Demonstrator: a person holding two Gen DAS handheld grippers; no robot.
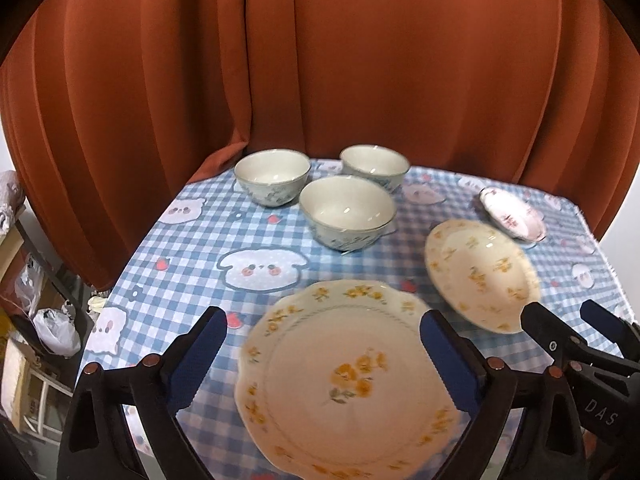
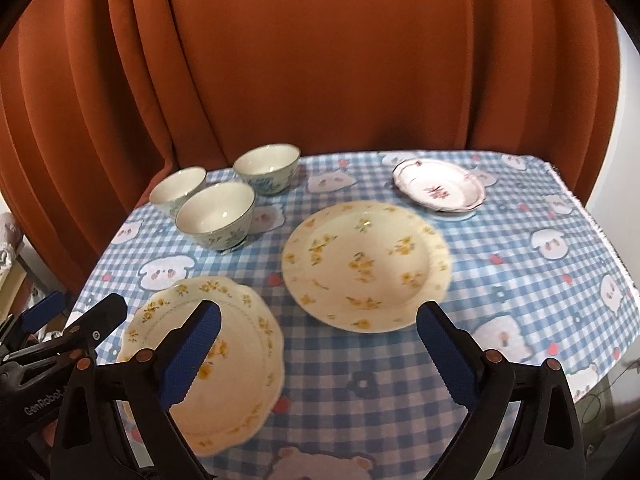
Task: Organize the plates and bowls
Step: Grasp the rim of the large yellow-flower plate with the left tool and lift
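**Left jaws already straddle the scalloped plate, right jaws look at bare cloth**

Biggest thing first: the desk (image 2: 520, 280) under its blue checked cloth, curtain (image 1: 320, 60) behind it. All the crockery sits apart on it, nothing stacked yet.

The scalloped plate (image 1: 344, 376) is your nearest piece. It lies flat, right between and below your left gripper (image 1: 324, 360), whose jaws stand wide with nothing in them. It's round, so no long axis to line up with; you need a rim, and the near rim is cut off at the bottom of the left view.

The deep yellow-flowered plate (image 2: 364, 264) lies ahead of your right gripper (image 2: 320, 356), beyond the tips. Those jaws are wide and empty too, with only cloth between them. I'd guess this hand takes that plate, since it's clearly closer to it than the left.

Three bowls (image 1: 346, 210) cluster at the far left of the desk, close together; I can't tell if they touch. The little pink-flowered dish (image 2: 438, 188) sits far right, well apart from both hands.

Both views are motion-blurred near the plates, so rim height off the cloth is hard to judge.
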